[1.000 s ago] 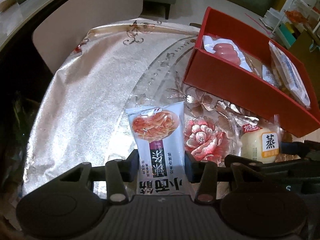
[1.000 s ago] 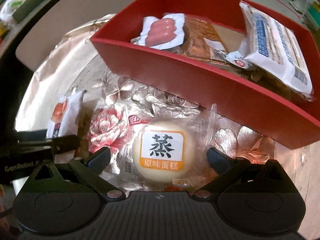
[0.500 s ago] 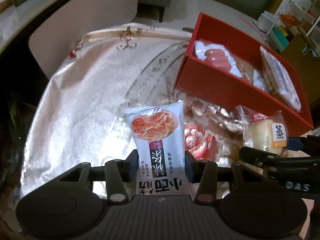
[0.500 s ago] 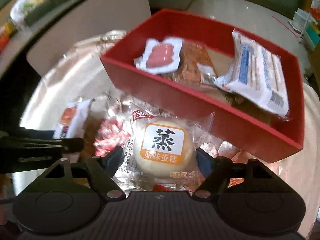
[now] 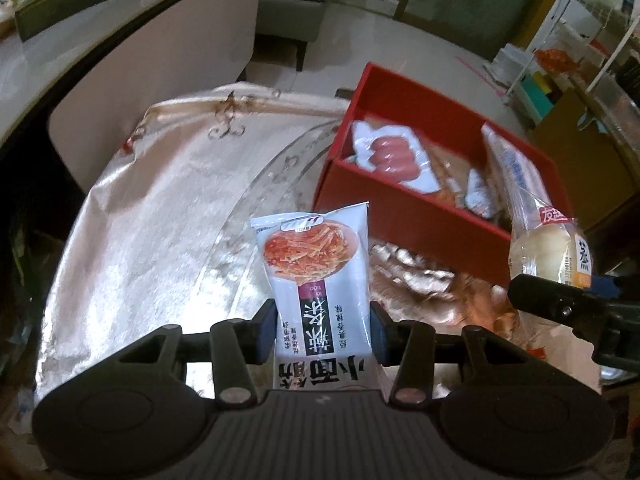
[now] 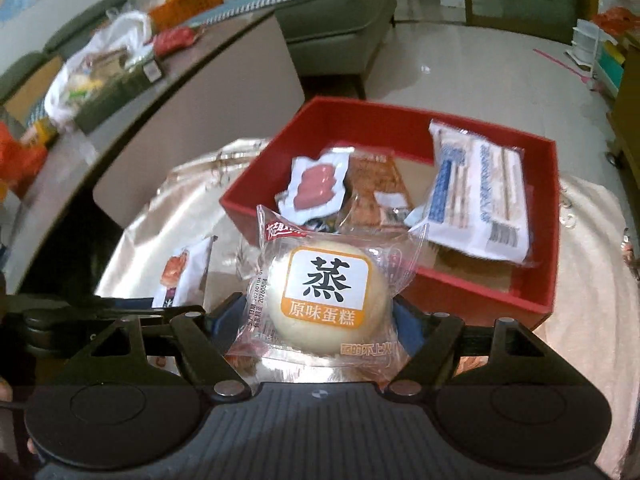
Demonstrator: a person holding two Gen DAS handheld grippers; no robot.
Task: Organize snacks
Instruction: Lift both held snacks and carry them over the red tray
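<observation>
My left gripper [image 5: 323, 326] is shut on a white spicy-strip snack packet [image 5: 316, 272] and holds it above the table, left of the red box [image 5: 404, 216]. My right gripper [image 6: 320, 316] is shut on a clear-wrapped steamed cake [image 6: 326, 300] and holds it raised in front of the red box [image 6: 480, 304]. The cake [image 5: 550, 252] and right gripper also show at the right of the left wrist view. The box holds a sausage pack [image 6: 318, 190], a brown snack pack [image 6: 376, 188] and a white-blue packet [image 6: 476, 196].
A shiny floral tablecloth [image 5: 160, 208] covers the round table. A beige chair back [image 6: 192, 120] stands behind the table's far left edge. A cluttered counter [image 6: 92, 76] and a sofa [image 6: 340, 8] lie beyond. Shelves [image 5: 560, 76] stand at the far right.
Both grippers have risen with their snacks; the table and red box look farther away. My right gripper closed on the cake and lifted it off the cloth toward the box.
</observation>
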